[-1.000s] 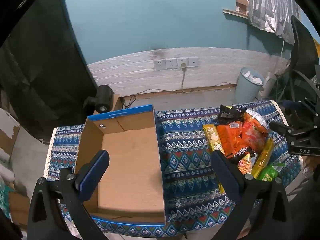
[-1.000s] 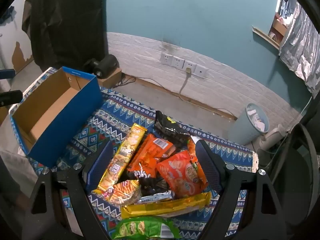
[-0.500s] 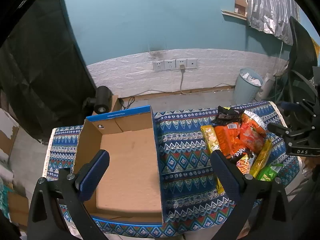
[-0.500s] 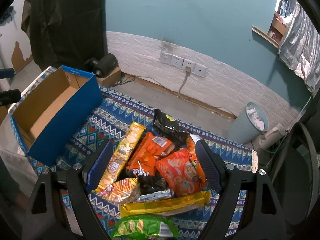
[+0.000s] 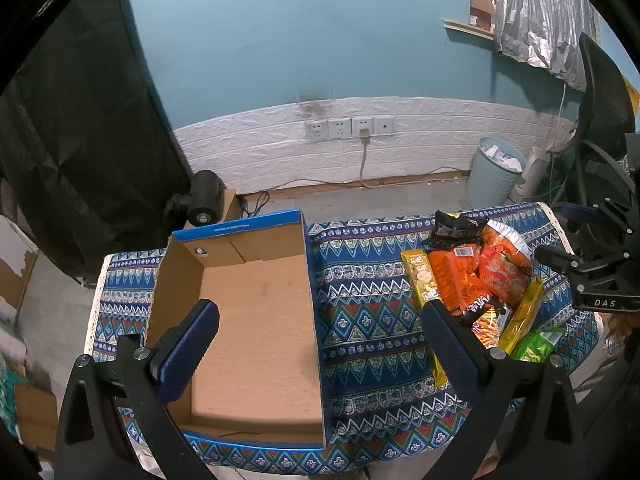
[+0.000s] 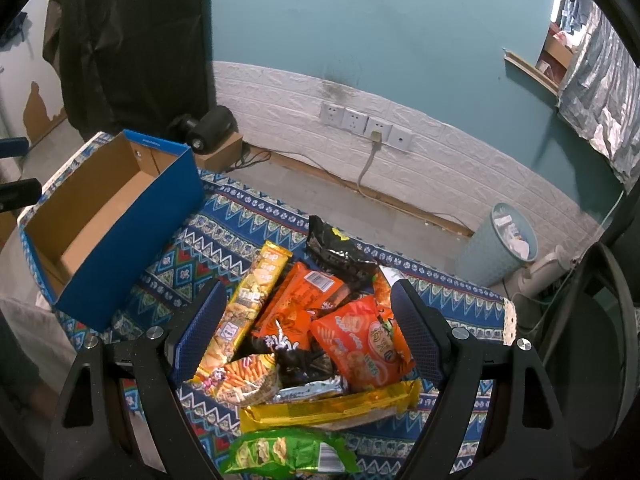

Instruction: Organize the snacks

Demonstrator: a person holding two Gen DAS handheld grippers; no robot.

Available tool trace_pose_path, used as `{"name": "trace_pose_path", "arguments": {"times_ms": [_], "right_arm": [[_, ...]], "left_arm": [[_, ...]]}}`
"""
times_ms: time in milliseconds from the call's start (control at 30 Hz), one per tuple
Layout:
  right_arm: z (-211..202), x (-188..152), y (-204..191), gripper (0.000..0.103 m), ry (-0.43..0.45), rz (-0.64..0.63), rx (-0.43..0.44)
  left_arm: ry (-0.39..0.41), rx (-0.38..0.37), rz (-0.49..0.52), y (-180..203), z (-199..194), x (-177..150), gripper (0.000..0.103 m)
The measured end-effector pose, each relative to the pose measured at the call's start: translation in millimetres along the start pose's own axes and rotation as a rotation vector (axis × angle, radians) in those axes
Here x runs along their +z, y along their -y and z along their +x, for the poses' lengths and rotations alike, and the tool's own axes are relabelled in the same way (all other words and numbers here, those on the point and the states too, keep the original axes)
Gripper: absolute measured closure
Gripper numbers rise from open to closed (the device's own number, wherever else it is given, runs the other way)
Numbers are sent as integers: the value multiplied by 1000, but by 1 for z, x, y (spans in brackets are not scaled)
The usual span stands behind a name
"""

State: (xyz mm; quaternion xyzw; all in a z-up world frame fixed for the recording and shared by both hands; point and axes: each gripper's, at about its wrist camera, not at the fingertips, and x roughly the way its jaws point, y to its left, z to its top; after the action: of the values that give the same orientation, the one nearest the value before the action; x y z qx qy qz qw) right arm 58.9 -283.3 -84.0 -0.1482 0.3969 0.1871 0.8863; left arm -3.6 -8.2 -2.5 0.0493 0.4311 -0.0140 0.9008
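Jaws spread wide on both sides, nothing between them. Right gripper [image 6: 304,320] hanging over the snack pile; left gripper [image 5: 320,340] hanging over the open box [image 5: 256,320], near its right wall.

Nearest the right gripper: green bag [image 6: 288,454] at the front edge of the cloth, lying apart from the heap. Just behind it, a long gold packet [image 6: 332,402] lying crosswise. Then the heap proper: small striped bag [image 6: 244,378], orange chip bag [image 6: 360,344], orange packet [image 6: 300,300], all overlapping. Long yellow biscuit pack [image 6: 252,296] slanting along the left side of the heap. Farthest: black bag [image 6: 340,252], partly resting on the orange packet.

Box empty, well apart to the left on the patterned cloth [image 6: 224,236]. Beyond the table: bin [image 6: 500,244], wall sockets [image 6: 364,124].

Step in hand, as judged: picking a first snack. Nothing packed yet.

Best handling, as judged:
- Start with a loose outer item, green bag or yellow biscuit pack, not one buried under others.
- Close across the short width of a long pack, near its middle, to stop it drooping.
- Squeeze gently on air-filled chip bags; likely to slip or crush.
- Lift straight up before crossing left, to avoid dragging neighbours.
- Lay long packs flat along a box wall, bags after.
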Motion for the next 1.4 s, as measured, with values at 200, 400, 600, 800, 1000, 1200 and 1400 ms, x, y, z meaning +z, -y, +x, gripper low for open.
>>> {"name": "trace_pose_path", "arguments": {"times_ms": [200, 400, 600, 800, 1000, 1200, 1400], "right_arm": [[0, 0, -1, 20, -1, 0, 0], [1, 1, -1, 20, -3, -3, -1], [1, 1, -2, 20, -3, -1, 0], [2, 0, -2, 20, -5, -2, 1], [2, 0, -3, 20, -4, -1, 0], [2, 0, -2, 20, -5, -2, 1], [2, 1, -2, 20, -5, -2, 1]], "left_arm": [[2, -1, 1, -2, -1, 0, 1], [3, -1, -1, -1, -2, -1, 1], [-1, -2, 2, -1, -2, 0, 1], [-2, -1, 1, -1, -2, 0, 1], [-2, -1, 2, 0, -2, -1, 1], [-5, -1, 3, 0, -2, -2, 1], [-4, -2, 2, 0, -2, -1, 1]]}}
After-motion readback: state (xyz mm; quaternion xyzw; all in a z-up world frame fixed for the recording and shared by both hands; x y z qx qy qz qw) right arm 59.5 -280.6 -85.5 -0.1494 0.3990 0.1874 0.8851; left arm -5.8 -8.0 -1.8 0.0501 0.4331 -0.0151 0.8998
